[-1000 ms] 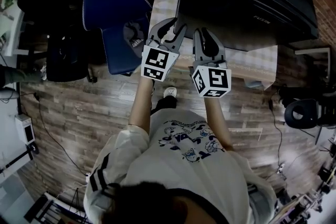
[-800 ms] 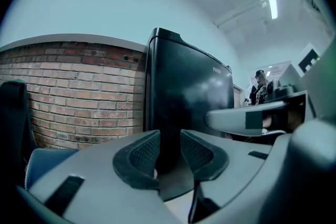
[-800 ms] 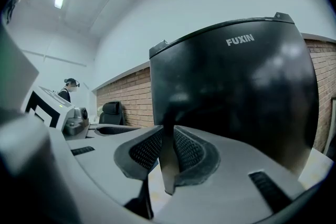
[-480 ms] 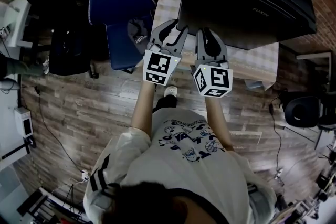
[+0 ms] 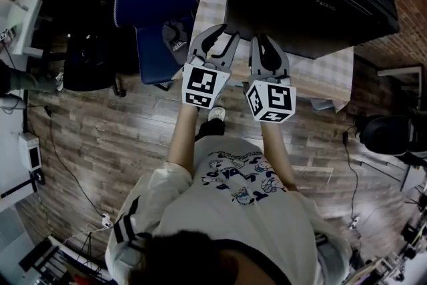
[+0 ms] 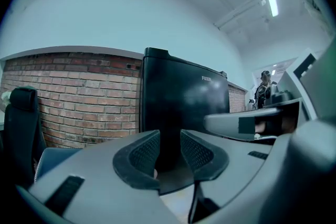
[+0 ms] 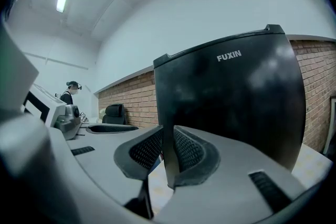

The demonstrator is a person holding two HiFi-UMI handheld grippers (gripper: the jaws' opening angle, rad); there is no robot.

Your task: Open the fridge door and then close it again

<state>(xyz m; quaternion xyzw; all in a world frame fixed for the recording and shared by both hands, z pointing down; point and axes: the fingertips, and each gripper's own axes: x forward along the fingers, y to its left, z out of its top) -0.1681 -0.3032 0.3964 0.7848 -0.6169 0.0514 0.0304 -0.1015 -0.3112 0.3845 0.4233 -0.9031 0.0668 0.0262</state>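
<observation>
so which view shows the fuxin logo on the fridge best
The right gripper view: the FUXIN logo sits large and readable on the black fridge. The left gripper view shows it small and faint; the head view shows it tiny and tilted.

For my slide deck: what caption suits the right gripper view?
Right gripper fingers pinch the left edge of the fridge door, brick wall behind.
</observation>
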